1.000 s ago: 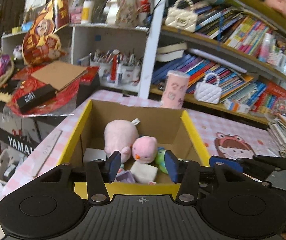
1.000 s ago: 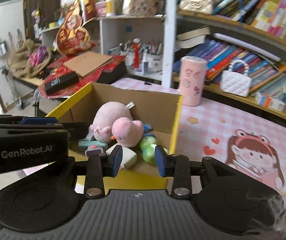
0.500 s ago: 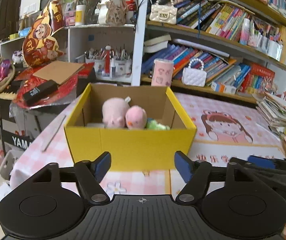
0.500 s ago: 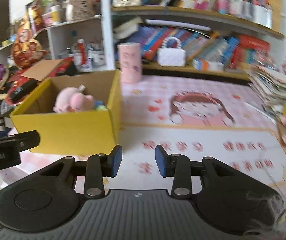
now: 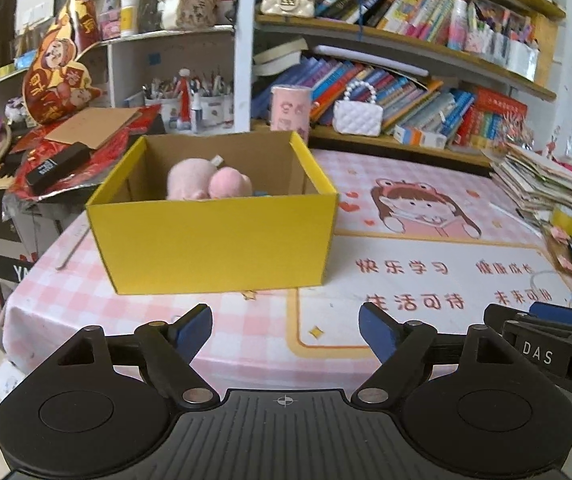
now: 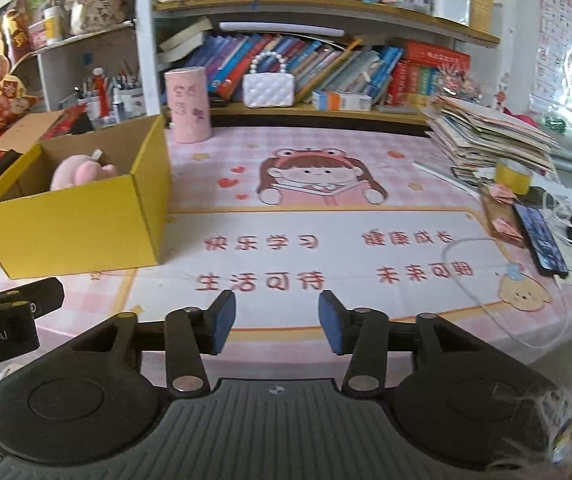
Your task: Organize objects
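box (image 5: pixel 221 236) at table's left edge, plush toys (image 5: pixel 205 182) inside | left gripper (image 5: pixel 284 334) and right gripper (image 6: pixel 272 328) empty, jaws opening | advice: withdraw clear of box rim.

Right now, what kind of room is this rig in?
Most likely a child's study or playroom at home. Bookshelves crammed with colourful books, a pink cartoon table mat, and a yellow box holding pink plush toys point that way.

Box (image 5: pixel 213 240) on table (image 5: pixel 426 280), left side; plush toys (image 5: pixel 205 180) inside; cup (image 5: pixel 290 110) behind; paper stack (image 6: pixel 486 136) far right.
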A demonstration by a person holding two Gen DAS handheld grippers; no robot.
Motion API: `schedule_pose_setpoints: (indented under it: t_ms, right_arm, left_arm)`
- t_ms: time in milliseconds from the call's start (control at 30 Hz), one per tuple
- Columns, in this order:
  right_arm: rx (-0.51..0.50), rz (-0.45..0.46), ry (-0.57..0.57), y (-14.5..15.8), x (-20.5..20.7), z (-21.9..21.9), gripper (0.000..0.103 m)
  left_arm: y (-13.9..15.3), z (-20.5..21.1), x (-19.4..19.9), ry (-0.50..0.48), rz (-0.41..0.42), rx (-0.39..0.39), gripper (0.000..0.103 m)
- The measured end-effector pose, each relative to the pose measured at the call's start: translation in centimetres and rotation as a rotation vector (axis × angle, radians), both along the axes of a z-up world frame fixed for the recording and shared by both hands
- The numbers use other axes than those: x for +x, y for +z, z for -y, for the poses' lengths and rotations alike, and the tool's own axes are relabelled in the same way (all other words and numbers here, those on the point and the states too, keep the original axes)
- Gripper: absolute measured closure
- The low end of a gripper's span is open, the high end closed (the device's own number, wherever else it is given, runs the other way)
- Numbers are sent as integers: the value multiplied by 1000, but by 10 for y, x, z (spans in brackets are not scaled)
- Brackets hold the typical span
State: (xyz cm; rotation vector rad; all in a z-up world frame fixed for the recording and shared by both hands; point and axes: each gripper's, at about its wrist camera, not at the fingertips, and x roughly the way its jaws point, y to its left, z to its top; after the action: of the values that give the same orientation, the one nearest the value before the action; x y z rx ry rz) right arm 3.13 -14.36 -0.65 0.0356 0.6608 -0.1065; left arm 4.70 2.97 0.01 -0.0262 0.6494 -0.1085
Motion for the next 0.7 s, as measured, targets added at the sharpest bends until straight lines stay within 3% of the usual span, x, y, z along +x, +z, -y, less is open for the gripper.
schedule_pose_setpoints:
  t_ms: [300, 400, 700]
  right_arm:
    - [-27, -7, -25, -4, -4, 8, 13]
    - [-31, -11, -32, -5, -4, 11, 3]
    - [-34, -29, -33, -8, -6, 16, 0]
  left_arm:
    - [-1, 18, -4, 36, -6, 64, 8]
    - [-1, 22, -5, 39, -14, 71, 5]
    - [-3, 27, -9, 68, -30, 95, 0]
